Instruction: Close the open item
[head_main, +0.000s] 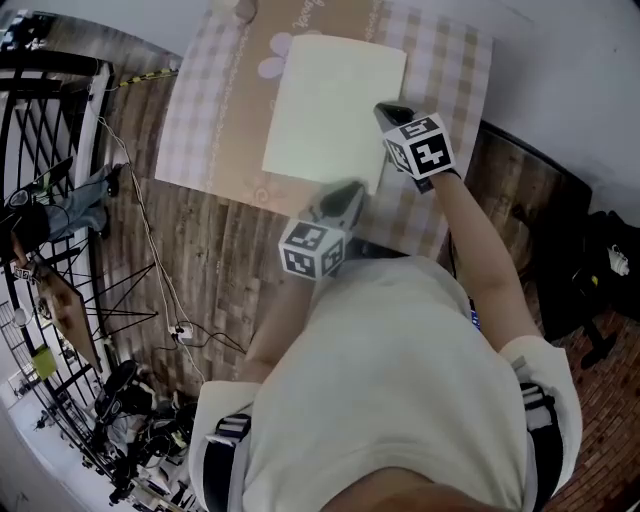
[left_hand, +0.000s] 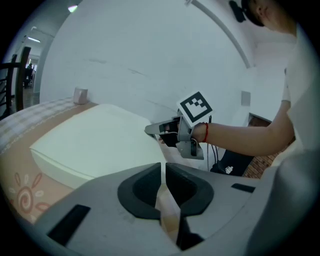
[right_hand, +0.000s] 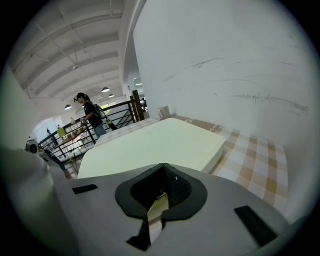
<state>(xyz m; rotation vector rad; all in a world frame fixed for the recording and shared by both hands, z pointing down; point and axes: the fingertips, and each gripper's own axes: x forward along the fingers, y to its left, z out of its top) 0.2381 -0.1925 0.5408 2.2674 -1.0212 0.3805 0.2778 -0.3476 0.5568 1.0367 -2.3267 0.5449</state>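
The pale box (head_main: 335, 105) lies flat and closed on the checked tablecloth (head_main: 200, 130) at upper centre. The left gripper (head_main: 345, 200), jaws all but together on nothing, sits at the box's lower edge; the right gripper (head_main: 388, 112), closed and empty, at its right edge

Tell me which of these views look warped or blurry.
Both gripper views: heavy fisheye, black corners, bowed wall. Left gripper view: its own tongs soft up close, pale box sharp. Head view: milder bending at the edges, even light, no glare.
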